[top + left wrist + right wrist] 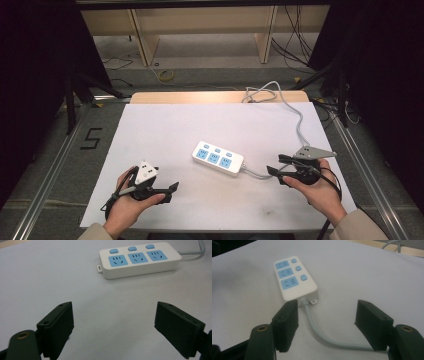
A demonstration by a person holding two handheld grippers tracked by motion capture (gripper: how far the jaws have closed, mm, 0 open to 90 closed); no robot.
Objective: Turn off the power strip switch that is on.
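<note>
The right tool point(274, 164) has its jaws spread wide and pinches nothing; in the right gripper view the grey cable point(317, 331) of the white power strip point(294, 277) runs across the bench point(362, 272) between the two pads, untouched by either. The left tool point(172, 187) is likewise spread wide and empty, hovering just over the white sheet with the strip lying well ahead of it. The strip rests flat near the middle of the bench, between the two tools and nearer the right one.

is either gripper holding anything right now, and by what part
Nothing is held. The left gripper and right gripper are both open; the power strip lies free, its cable passing untouched between the right jaws.
</note>
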